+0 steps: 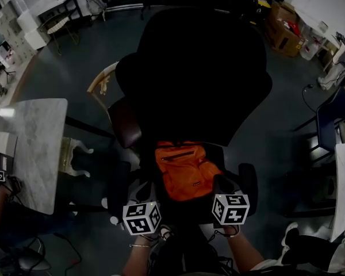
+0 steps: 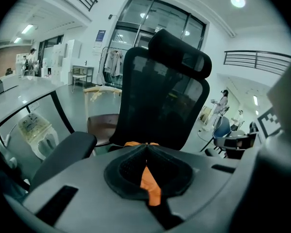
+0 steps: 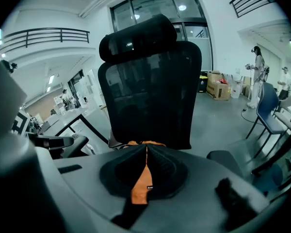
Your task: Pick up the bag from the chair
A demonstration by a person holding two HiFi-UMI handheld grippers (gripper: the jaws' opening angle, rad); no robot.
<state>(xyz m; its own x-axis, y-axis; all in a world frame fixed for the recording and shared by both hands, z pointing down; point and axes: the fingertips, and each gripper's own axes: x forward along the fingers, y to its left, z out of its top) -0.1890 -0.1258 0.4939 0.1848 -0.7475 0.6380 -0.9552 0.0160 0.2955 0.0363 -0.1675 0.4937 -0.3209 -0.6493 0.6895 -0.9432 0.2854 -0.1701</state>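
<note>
An orange bag (image 1: 187,171) lies on the seat of a black office chair (image 1: 195,79), zip side up, against the tall mesh back. My left gripper (image 1: 142,195) hovers at the bag's front left corner and my right gripper (image 1: 224,187) at its front right corner. In the left gripper view the jaws of the left gripper (image 2: 146,147) meet at their tips, shut, and the bag (image 2: 151,184) shows only through the slit below them. The right gripper (image 3: 146,148) is likewise shut, with the bag (image 3: 140,187) showing behind its jaws. Neither holds anything.
The chair's armrests (image 1: 248,180) flank the bag and both grippers. A marble-topped table (image 1: 34,148) stands at the left, with a brown stool (image 1: 123,122) and a wooden chair (image 1: 100,79) behind it. Cardboard boxes (image 1: 284,30) and a blue chair (image 1: 328,119) are at the right.
</note>
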